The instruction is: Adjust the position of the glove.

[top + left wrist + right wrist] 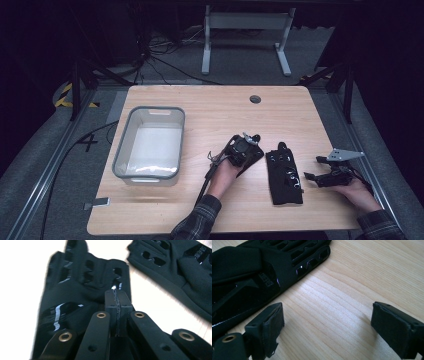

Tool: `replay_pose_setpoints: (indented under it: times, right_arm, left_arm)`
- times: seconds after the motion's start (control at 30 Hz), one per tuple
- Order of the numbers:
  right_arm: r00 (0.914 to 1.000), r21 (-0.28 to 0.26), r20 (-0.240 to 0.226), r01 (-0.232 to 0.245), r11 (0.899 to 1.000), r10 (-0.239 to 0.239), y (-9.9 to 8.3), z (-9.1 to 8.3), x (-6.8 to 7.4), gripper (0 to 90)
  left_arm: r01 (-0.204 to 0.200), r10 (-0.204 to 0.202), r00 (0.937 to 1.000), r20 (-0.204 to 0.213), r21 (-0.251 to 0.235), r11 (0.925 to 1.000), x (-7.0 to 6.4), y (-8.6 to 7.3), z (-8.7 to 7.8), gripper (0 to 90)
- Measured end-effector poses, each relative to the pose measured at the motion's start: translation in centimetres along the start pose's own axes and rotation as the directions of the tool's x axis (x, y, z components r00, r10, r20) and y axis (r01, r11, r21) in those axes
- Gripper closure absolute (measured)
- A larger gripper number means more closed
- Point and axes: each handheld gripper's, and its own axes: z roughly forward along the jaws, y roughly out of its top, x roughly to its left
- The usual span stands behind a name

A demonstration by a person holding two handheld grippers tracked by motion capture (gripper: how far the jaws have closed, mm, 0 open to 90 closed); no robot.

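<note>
**Gloves on table: handling notes, grip points**

Obs: two black gloves on wooden table [210, 107]. Glove A [82, 292] lies under the left gripper [243, 148], centre of the high view; glove B [285, 172] lies flat just right of it, lower centre-right. Grey bin [149, 142] at left of frame, well apart from both.

Left gripper: jaws clenched together, pads meeting, tips resting on glove A's back near the finger bases. Cannot tell whether fabric is pinched betw. the pads.

Right gripper [320, 177]: jaws released, wide gap, bare wood betw. them. Sits just beside glove B's right edge, not touching; in the right gripper view glove B fills the upper left.

Handling est.: light, limp fabric w/ glossy rubbery patches and vent cut-outs. Will sag and fold when lifted; not fragile. Glossy strips prob. slick, so a matte cloth area is the better hold. Best spot judged: cuff edge or a side hem, where a thin fold can be pinched. Risk: nipping one layer only, glove dangling or twisting.
</note>
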Motion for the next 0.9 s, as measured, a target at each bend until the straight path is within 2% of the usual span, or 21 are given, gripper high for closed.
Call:
replay_pose_setpoints:
  times: [0.17, 0.27, 0.43, 0.57, 0.73, 0.9]
  right_arm:
    - [1.0000, 0.000, 0.000, 0.000, 1.000, 0.000, 0.0, 0.0, 0.0, 11.6]
    - [1.0000, 0.001, 0.000, 0.000, 1.000, 0.000, 0.0, 0.0, 0.0, 11.6]
    - [1.0000, 0.001, 0.000, 0.001, 1.000, -0.001, 0.0, 0.0, 0.0, 11.6]
    - [1.0000, 0.001, 0.000, 0.000, 1.000, 0.000, 0.0, 0.0, 0.0, 11.6]
    - [1.0000, 0.000, 0.000, 0.000, 1.000, 0.000, 0.0, 0.0, 0.0, 11.6]
    - [1.0000, 0.001, 0.000, 0.000, 1.000, 0.000, 0.0, 0.0, 0.0, 11.6]
  left_arm:
    - [0.020, -0.021, 0.9991, -0.038, -0.017, 0.9997, 1.3, -0.4, -1.3, 89.6]
    - [0.059, -0.061, 0.9952, -0.076, -0.024, 0.9980, 2.7, -1.0, -2.2, 89.6]
    - [0.095, -0.097, 0.9901, -0.101, -0.023, 0.9952, 4.2, -1.8, -2.9, 89.6]
    - [0.109, -0.110, 0.9885, -0.104, -0.011, 0.9940, 4.6, -2.1, -2.8, 89.6]
    - [0.086, -0.081, 0.9912, -0.104, 0.042, 0.9954, 4.4, -2.3, -1.7, 89.6]
    - [0.075, -0.068, 0.9917, -0.109, 0.063, 0.9952, 3.9, -2.4, -2.0, 89.6]
